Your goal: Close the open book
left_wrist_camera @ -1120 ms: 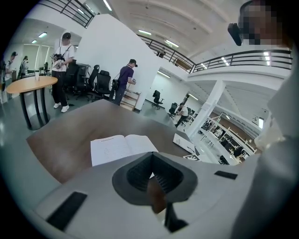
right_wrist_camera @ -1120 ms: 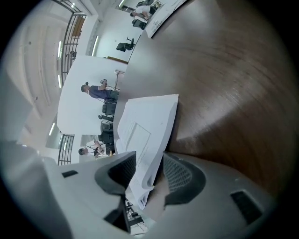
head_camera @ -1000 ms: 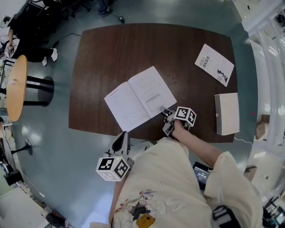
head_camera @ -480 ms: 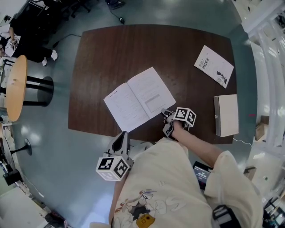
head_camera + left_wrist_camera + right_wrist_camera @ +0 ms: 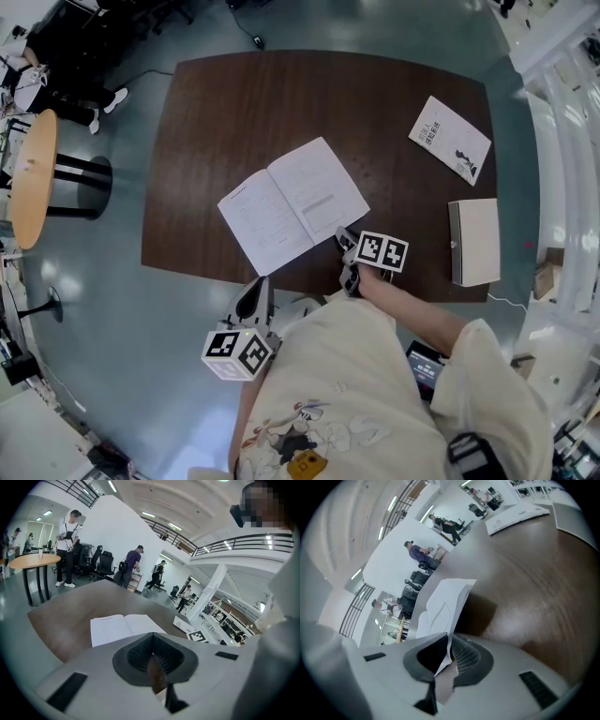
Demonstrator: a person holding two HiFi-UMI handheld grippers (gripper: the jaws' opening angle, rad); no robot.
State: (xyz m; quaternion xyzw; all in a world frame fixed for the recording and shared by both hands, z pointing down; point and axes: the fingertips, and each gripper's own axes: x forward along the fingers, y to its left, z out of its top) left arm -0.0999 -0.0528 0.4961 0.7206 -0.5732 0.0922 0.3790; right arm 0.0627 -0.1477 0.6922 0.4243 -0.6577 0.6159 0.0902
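Book (image 5: 293, 204) page within right gripper (image 5: 446, 651)

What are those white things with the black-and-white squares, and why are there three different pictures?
They are two hand-held grabbers, like big tongs, and a person holds one in each hand. The top-down picture comes from a camera on the person's head. The other two come from cameras riding on each grabber, looking along its jaws. On the brown table lie an open book, a thin booklet and a white box. The right gripper has just been closing its jaws, and they now pinch a page of the open book. The left gripper hangs beside the table's near edge, jaws together, holding nothing.
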